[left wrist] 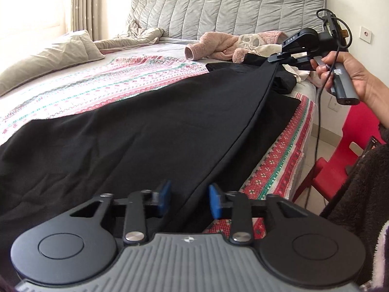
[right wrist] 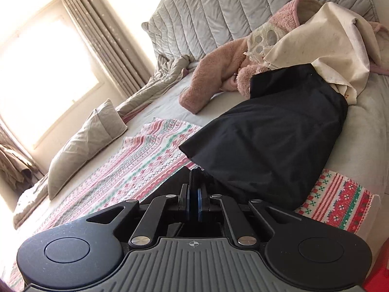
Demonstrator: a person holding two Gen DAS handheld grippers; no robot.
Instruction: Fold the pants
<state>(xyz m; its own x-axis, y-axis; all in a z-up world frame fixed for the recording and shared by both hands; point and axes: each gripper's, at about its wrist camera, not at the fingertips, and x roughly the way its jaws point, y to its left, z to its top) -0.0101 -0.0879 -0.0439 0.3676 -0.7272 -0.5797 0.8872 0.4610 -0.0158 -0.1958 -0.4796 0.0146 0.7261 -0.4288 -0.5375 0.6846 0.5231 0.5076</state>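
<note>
On bed, right gripper (right wrist: 193, 200) clamps pants (left wrist: 136, 131) edge, grip mostly hidden; left gripper (left wrist: 188, 198) wide apart, empty.

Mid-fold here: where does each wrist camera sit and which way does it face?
Left wrist: behind the open left gripper, facing along the black fabric pants toward the quilted grey headboard; right hand and right gripper show.
Right wrist: behind the right gripper, shut on pants, facing the window.
Shared: pants, headboard, pink fleece garment.

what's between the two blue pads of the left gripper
In the left wrist view, the raised edge of the black pants runs between the open left gripper pads, touching neither.
</note>
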